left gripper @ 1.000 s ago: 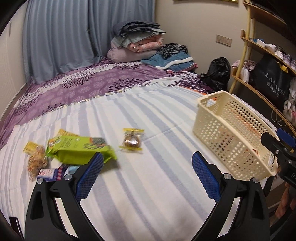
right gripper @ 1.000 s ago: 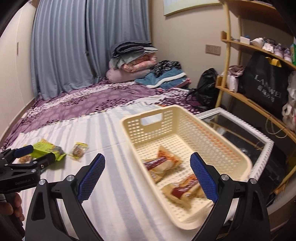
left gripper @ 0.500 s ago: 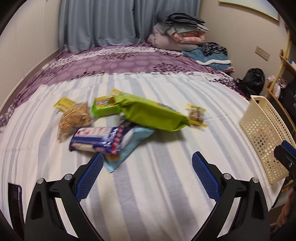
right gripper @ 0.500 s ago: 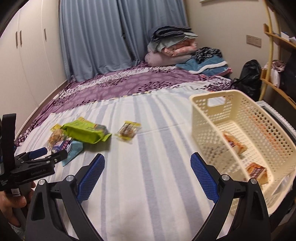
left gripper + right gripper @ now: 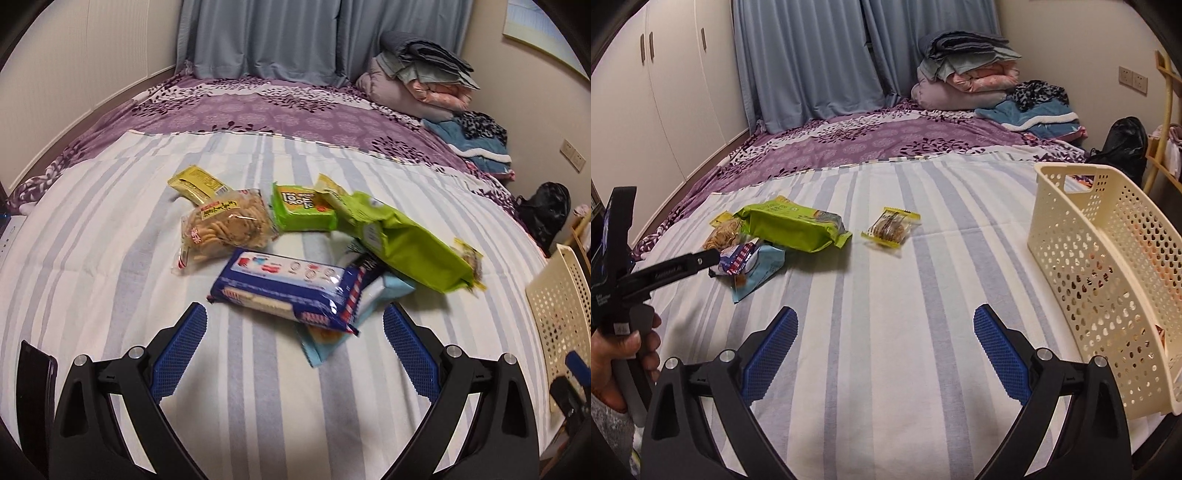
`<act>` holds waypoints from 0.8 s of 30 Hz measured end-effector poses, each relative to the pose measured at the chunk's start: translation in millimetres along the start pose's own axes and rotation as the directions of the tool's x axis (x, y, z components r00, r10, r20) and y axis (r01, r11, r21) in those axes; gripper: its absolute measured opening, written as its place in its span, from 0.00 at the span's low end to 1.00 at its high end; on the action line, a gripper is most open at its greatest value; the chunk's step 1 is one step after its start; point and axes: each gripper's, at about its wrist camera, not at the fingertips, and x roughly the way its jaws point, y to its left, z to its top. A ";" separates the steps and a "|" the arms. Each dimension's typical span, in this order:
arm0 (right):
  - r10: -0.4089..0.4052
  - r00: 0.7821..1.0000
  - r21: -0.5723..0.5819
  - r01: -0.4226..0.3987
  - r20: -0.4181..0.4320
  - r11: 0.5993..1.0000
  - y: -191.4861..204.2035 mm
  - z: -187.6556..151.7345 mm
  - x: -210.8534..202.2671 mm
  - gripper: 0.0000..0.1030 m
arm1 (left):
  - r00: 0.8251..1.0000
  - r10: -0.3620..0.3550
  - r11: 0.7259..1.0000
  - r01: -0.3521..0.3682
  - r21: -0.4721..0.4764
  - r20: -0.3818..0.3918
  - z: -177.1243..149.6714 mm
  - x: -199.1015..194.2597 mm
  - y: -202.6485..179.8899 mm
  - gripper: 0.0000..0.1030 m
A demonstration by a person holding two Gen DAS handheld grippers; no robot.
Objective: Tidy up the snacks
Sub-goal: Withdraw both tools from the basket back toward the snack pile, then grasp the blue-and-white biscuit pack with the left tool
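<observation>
A pile of snacks lies on the striped bed sheet. In the left wrist view my left gripper (image 5: 293, 350) is open and empty, just short of a blue biscuit pack (image 5: 288, 291). Behind it lie a clear bag of biscuits (image 5: 227, 229), a small green pack (image 5: 303, 210), a long green bag (image 5: 402, 243) and a light blue packet (image 5: 388, 291). In the right wrist view my right gripper (image 5: 884, 350) is open and empty over bare sheet. A small yellow-edged snack (image 5: 891, 230) lies ahead of it. The cream basket (image 5: 1108, 266) stands at right.
The left gripper's handle and the hand holding it show at the left of the right wrist view (image 5: 665, 273). Folded bedding (image 5: 964, 77) is stacked at the far end of the bed. A black bag (image 5: 1123, 144) and a wooden shelf (image 5: 1167, 110) stand beyond the basket.
Both grippers swung left. The left one has closed in on the snack pile. The right one has left the basket, which now sits at its right edge.
</observation>
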 end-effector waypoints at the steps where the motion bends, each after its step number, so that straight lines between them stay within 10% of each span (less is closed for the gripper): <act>1: 0.002 1.000 -0.001 -0.002 -0.004 1.000 0.1 -0.1 1.2 0.93 | 1.000 -0.001 1.000 0.001 -0.015 -0.002 3.2 3.3 1.8 0.95; 24: 0.049 0.998 -0.026 -0.050 -0.038 0.998 11.8 -7.1 13.8 0.93 | 0.992 0.103 0.986 -0.112 -0.125 -0.079 9.0 50.0 29.1 0.95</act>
